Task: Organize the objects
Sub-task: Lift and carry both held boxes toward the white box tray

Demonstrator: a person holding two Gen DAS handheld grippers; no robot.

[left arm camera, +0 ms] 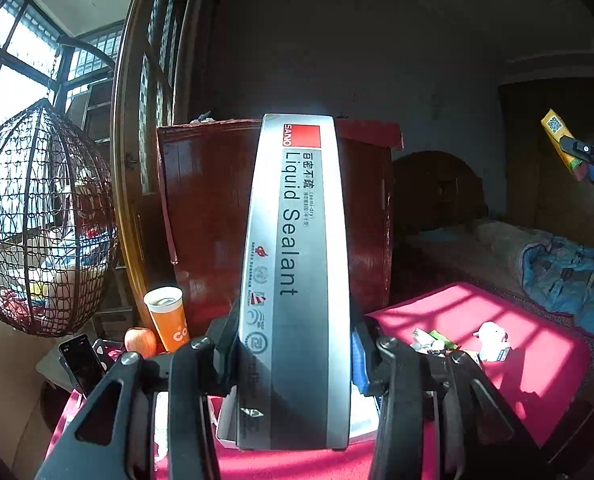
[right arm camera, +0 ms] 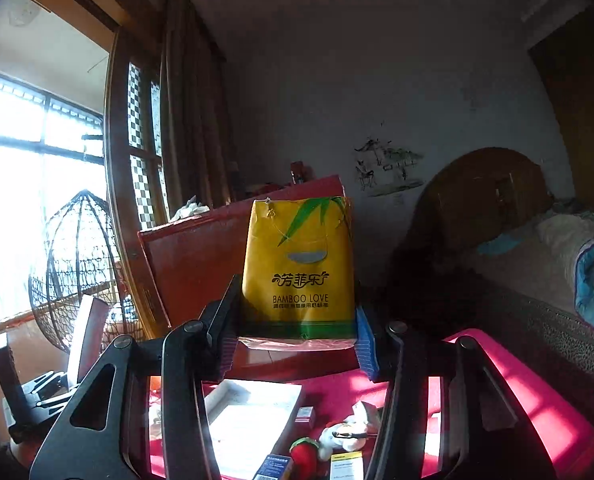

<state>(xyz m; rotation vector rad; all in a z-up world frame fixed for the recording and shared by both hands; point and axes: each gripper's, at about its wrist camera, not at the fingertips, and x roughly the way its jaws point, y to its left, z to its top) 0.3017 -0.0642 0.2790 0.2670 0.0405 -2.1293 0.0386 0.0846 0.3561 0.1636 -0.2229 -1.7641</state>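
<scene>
Your left gripper (left arm camera: 295, 354) has its fingers clamped on the grey Liquid Sealant box (left arm camera: 295, 272), held upright above the red bench (left arm camera: 497, 344). Your right gripper (right arm camera: 297, 336) grips the yellow tissue pack (right arm camera: 299, 268), raised over the bench's scattered small items.

dim room | blown-out window (right arm camera: 25, 184) glare left | fisheye-warped edges

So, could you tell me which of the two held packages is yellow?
The tissue pack in the right gripper; the left gripper holds a grey sealant box.
</scene>
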